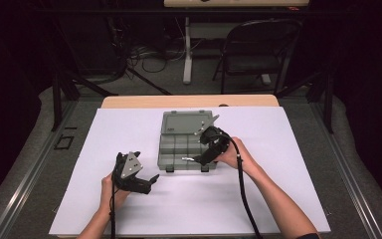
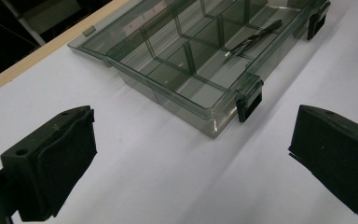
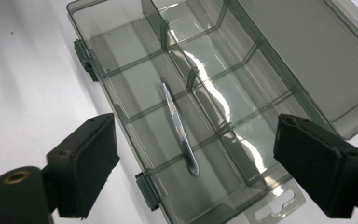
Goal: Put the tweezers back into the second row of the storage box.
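Observation:
A clear grey compartment box (image 1: 179, 147) stands open mid-table, its lid (image 1: 186, 123) laid flat behind it. Silver tweezers (image 3: 179, 126) lie in its front row of compartments, across a divider, touching neither pad. My right gripper (image 3: 200, 151) hovers over that row, jaws wide open with the tweezers below the gap. From above, the right gripper (image 1: 199, 159) is at the box's front right. My left gripper (image 1: 151, 180) rests open and empty on the sheet, left of the box's front. The left gripper (image 2: 186, 163) looks toward the box (image 2: 168, 79) and the tweezers (image 2: 251, 42).
A white sheet (image 1: 129, 129) covers the table, with a wooden edge (image 1: 129, 102) at the back. Two black latches (image 2: 248, 102) stick out from the box's front wall. A folding chair (image 1: 256, 50) and table legs stand beyond the table.

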A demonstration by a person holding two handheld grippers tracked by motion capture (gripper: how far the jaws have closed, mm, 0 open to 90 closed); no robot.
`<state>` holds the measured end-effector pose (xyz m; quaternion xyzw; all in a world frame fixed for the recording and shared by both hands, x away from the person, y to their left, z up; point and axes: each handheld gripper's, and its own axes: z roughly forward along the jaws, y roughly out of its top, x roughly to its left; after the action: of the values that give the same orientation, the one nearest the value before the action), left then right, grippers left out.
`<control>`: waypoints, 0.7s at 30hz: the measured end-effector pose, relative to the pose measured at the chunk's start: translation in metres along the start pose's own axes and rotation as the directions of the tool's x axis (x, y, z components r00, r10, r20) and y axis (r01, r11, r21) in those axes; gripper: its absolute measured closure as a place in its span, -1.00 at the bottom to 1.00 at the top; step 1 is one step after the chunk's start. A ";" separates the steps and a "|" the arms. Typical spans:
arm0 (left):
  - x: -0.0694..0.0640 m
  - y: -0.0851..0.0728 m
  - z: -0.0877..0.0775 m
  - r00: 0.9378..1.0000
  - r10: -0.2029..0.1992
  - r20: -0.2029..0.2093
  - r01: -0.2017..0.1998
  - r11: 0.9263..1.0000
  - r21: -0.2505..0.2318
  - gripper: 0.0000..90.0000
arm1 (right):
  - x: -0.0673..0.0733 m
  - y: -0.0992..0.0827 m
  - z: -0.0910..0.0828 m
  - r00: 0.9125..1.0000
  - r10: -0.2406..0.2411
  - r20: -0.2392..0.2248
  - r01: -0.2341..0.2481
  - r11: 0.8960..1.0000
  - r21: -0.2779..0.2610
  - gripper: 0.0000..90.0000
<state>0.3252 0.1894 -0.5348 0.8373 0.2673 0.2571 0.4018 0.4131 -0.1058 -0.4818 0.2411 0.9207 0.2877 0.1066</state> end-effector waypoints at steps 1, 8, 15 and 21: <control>0.000 0.000 0.000 1.000 0.000 -0.001 0.000 1.000 0.000 -1.00 | 0.000 -0.002 -0.001 1.000 0.008 0.005 -0.008 1.000 -0.006 -0.75; -0.001 0.000 0.001 1.000 0.000 0.002 0.000 1.000 0.000 -1.00 | 0.002 -0.015 -0.010 1.000 0.024 0.009 -0.023 0.998 -0.051 -0.84; -0.001 0.000 0.000 1.000 0.006 0.002 -0.006 1.000 0.000 -1.00 | 0.001 -0.027 -0.020 0.998 0.056 0.018 -0.054 0.994 -0.094 -0.97; -0.002 0.001 0.001 1.000 0.008 0.004 -0.008 1.000 -0.001 -1.00 | 0.000 -0.033 -0.025 0.997 0.069 0.019 -0.067 0.994 -0.086 -1.00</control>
<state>0.3248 0.1877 -0.5350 0.8386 0.2630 0.2571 0.4018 0.3920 -0.1415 -0.4802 0.2708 0.8976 0.3275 0.1171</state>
